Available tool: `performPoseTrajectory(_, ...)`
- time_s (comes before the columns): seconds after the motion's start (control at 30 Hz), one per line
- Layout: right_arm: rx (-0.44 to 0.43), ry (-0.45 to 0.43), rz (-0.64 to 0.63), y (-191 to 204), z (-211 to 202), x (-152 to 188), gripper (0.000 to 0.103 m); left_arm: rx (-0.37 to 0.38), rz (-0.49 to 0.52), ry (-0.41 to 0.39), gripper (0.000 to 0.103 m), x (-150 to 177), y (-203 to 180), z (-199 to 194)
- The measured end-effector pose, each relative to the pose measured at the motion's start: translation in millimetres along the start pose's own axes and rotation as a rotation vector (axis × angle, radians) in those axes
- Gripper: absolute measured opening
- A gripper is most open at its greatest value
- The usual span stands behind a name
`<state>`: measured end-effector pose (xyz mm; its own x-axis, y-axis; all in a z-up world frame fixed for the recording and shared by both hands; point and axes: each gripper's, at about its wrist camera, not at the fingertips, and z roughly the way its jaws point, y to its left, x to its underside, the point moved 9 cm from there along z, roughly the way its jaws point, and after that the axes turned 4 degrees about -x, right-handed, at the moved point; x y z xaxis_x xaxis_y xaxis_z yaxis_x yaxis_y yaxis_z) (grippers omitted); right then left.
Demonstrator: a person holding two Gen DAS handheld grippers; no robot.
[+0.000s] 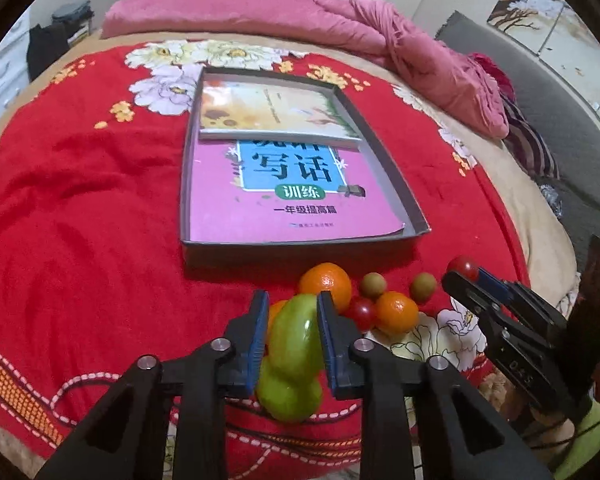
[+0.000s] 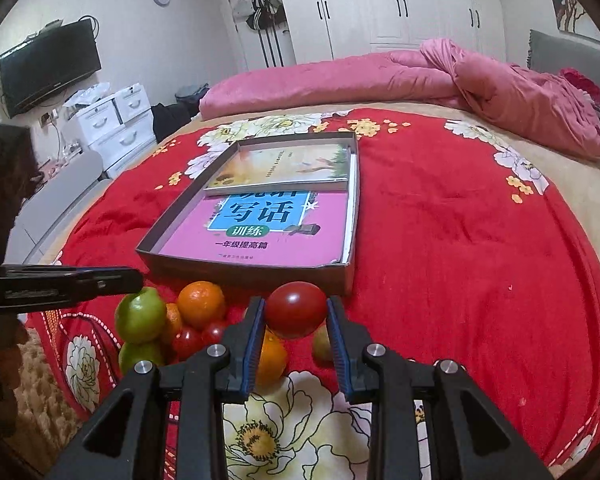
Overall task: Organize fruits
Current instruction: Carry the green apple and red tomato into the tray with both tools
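Two grippers, each one holding a fruit in front of the box (image 1: pixel 384 168).

Left gripper (image 1: pixel 293 334) is closed on a green fruit (image 1: pixel 294 340), right gripper (image 2: pixel 296 320) is closed on a red tomato (image 2: pixel 296 309). Near the box's front wall, oranges (image 1: pixel 326 282), small tomatoes (image 1: pixel 362 312) and small green fruits (image 1: pixel 373 285) lie on the red blanket (image 1: pixel 80 220).

My left wrist cam sits low over the red blanket (image 1: pixel 80 200), looking down-forward at the grey box (image 1: pixel 396 184) from close range, almost square-on. My right wrist cam views that box (image 2: pixel 256 270) from further right, angled leftward. Both share the box and the fruit pile (image 1: pixel 396 312) just before it.
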<state>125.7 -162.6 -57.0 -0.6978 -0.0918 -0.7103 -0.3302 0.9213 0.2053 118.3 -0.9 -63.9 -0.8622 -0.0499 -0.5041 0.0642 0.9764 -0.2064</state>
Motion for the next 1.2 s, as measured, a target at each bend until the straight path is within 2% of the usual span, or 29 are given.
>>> performPoseTrajectory(0.03, -0.003, 0.000, 0.004, -0.1, 0.1, 0.1, 0.031, 0.006, 0.007, -0.001, 0.043, 0.9, -0.7, -1.6)
performPoseTrajectory(0.1, -0.004, 0.000, 0.007, 0.3, 0.5, 0.2, 0.031, 0.032, 0.008, 0.000, 0.053, 3.9, -2.7, -4.0)
performPoseTrajectory(0.13, -0.006, 0.000, 0.007, 1.1, 0.3, 0.8, 0.031, 0.047, 0.018, 0.002, 0.053, 5.7, -5.2, -4.5)
performPoseTrajectory(0.2, -0.008, 0.000, 0.006, 1.6, 0.1, 1.0, 0.031, 0.059, 0.047, 0.007, 0.053, 8.7, -11.0, -3.5)
performPoseTrajectory(0.4, 0.000, -0.005, 0.009, -0.8, -1.5, 0.6, 0.031, 0.022, 0.112, 0.034, 0.053, 17.4, -21.6, 6.5)
performPoseTrajectory(0.57, -0.005, -0.007, 0.011, -0.3, -1.6, -1.8, 0.031, -0.005, 0.103, 0.045, 0.053, 18.9, -14.7, 12.4)
performPoseTrajectory(0.63, -0.012, -0.009, 0.009, 1.2, -1.6, -3.0, 0.031, -0.007, 0.092, 0.057, 0.044, 19.8, -11.6, 15.7)
performPoseTrajectory(0.73, -0.021, -0.018, 0.006, 2.9, -0.1, -8.7, 0.031, 0.000, 0.089, 0.069, 0.043, 20.0, -11.7, 19.3)
performPoseTrajectory(0.9, -0.027, -0.048, -0.002, 4.2, 1.4, -22.0, 0.031, 0.000, 0.109, 0.075, 0.043, 19.1, -15.4, 21.1)
performPoseTrajectory(1.2, -0.045, -0.078, -0.001, 3.7, 7.1, -39.1, 0.031, 0.043, 0.045, 0.058, 0.042, 3.5, -12.1, 17.7)
